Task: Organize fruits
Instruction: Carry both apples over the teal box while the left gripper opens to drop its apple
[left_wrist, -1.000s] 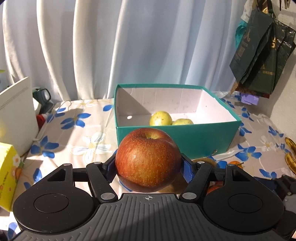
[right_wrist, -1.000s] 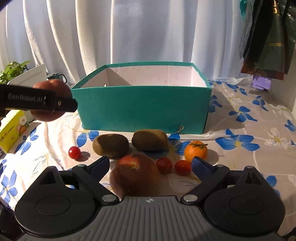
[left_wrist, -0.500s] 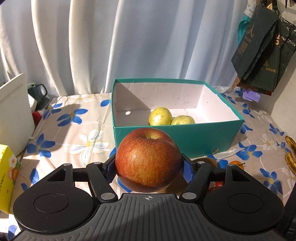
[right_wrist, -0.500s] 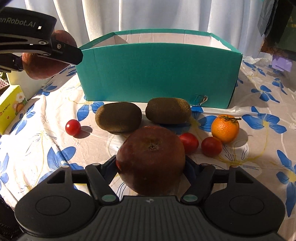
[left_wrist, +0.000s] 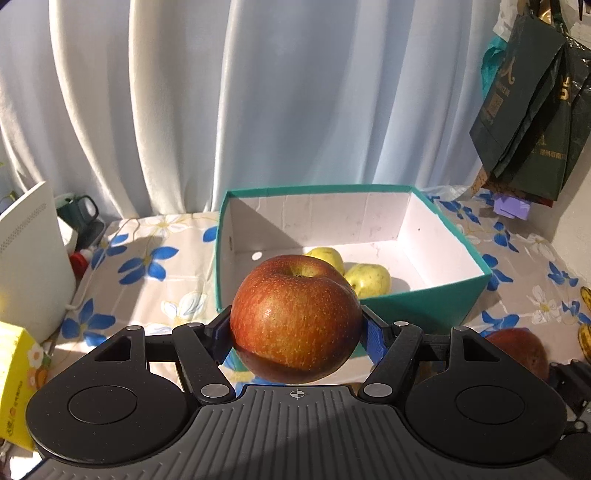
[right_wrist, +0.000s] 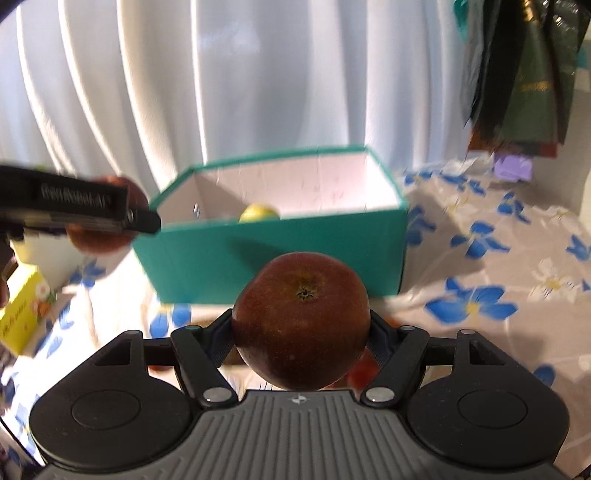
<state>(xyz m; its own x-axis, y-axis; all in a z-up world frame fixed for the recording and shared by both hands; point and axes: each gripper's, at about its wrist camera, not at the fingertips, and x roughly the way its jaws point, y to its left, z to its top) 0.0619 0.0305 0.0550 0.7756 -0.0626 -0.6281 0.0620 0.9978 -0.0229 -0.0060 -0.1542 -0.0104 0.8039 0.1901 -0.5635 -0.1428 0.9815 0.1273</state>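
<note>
My left gripper (left_wrist: 295, 328) is shut on a red apple (left_wrist: 295, 317), held in the air in front of the teal box (left_wrist: 424, 302). Two yellow-green apples (left_wrist: 369, 278) lie inside the box. My right gripper (right_wrist: 301, 332) is shut on a darker red apple (right_wrist: 301, 317), lifted above the table before the teal box (right_wrist: 277, 254). In the right wrist view the left gripper (right_wrist: 74, 206) with its apple (right_wrist: 99, 240) shows at the left. In the left wrist view the right gripper's apple (left_wrist: 517, 350) shows at the lower right.
A flowered tablecloth (left_wrist: 147, 280) covers the table. A white device (left_wrist: 33, 258) and a yellow carton (left_wrist: 18, 376) stand at the left. Dark bags (left_wrist: 532, 122) hang at the right. Bananas (left_wrist: 585, 317) lie at the right edge. Small red fruits (right_wrist: 362, 373) lie under the right gripper.
My right gripper closed on the dark red apple and lifted it off the table. My left gripper rose with its apple, so more of the box's inside shows.
</note>
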